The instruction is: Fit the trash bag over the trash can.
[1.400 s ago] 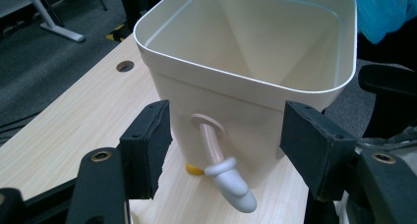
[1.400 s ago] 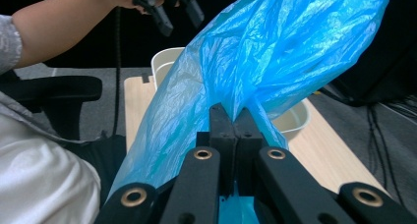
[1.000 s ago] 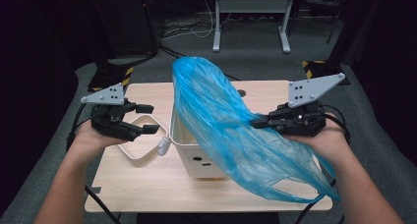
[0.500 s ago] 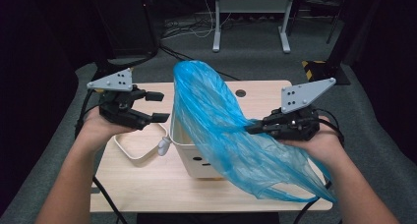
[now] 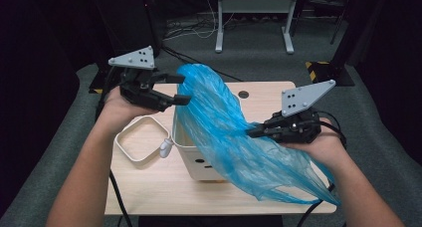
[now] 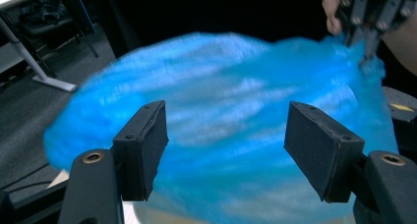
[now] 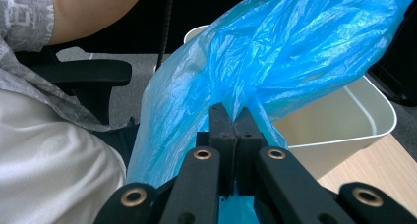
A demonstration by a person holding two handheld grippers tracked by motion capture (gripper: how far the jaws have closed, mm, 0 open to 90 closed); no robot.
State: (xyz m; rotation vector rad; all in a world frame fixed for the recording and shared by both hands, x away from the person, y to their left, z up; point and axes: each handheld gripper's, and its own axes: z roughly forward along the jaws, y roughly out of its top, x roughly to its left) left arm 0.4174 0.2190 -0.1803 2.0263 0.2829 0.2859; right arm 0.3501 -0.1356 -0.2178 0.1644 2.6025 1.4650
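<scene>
A large blue plastic bag point(image 5: 224, 132) billows over a cream waste bin point(image 5: 195, 160) at the middle of the wooden table point(image 5: 149, 187). My right gripper point(image 5: 251, 131) is shut on a fold of the bag point(image 7: 275, 62) at its right side, above the bin point(image 7: 344, 126). My left gripper point(image 5: 181, 90) is raised at the bag's upper left end, jaws open, and its pads point(image 6: 142, 148) stand apart with the bag point(image 6: 221, 116) just beyond them. The other hand's gripper point(image 6: 366, 22) pinches the bag far off.
A cream ring-shaped bin rim point(image 5: 142, 145) lies on the table left of the bin. A cable hole point(image 5: 243, 94) is near the table's far edge. A metal stand point(image 5: 254, 18) rises behind the table. A seated person's shirt point(image 7: 44, 155) and chair armrest point(image 7: 88, 71) are close.
My left gripper has risen and moved right, from beside the bin up to the bag's top end. The bag has lifted and stretched. My right gripper has barely shifted and keeps its pinch.
</scene>
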